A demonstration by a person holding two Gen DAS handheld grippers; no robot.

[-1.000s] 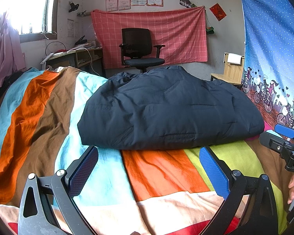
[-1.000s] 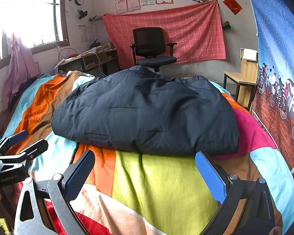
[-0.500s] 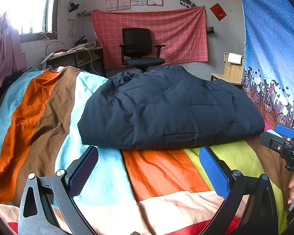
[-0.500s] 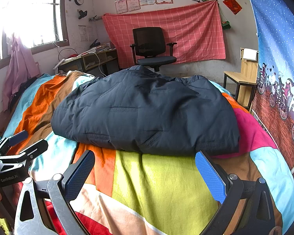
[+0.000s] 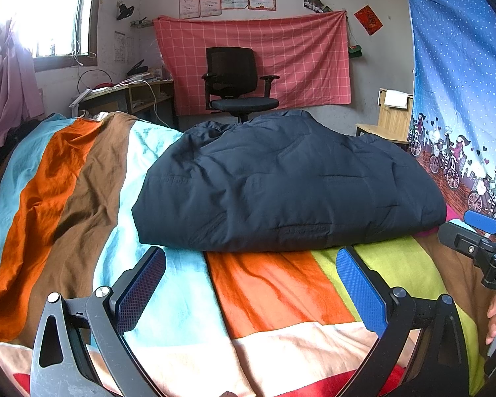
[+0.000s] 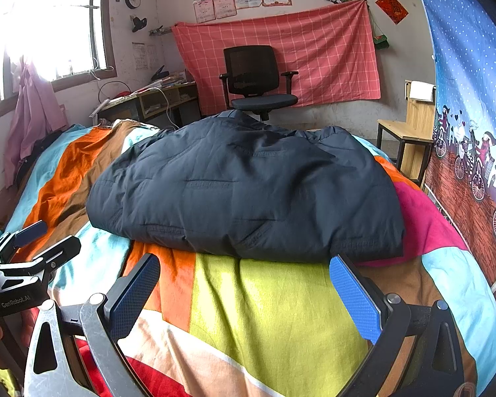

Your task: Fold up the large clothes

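A dark navy quilted jacket [image 5: 287, 185] lies folded in a puffy bundle on the striped bedspread [image 5: 268, 287]; it also shows in the right wrist view [image 6: 248, 192]. My left gripper [image 5: 251, 284] is open and empty, held just short of the jacket's near edge. My right gripper [image 6: 244, 287] is open and empty, also just in front of the near edge. The right gripper's tip shows at the right edge of the left wrist view [image 5: 479, 231]. The left gripper shows at the left edge of the right wrist view [image 6: 29, 248].
A black office chair [image 5: 238, 82] stands beyond the bed before a red checked cloth [image 5: 258, 59]. A desk [image 5: 125, 96] is at back left, a wooden chair [image 6: 410, 132] at right, a blue patterned curtain [image 6: 473, 99] along the right side.
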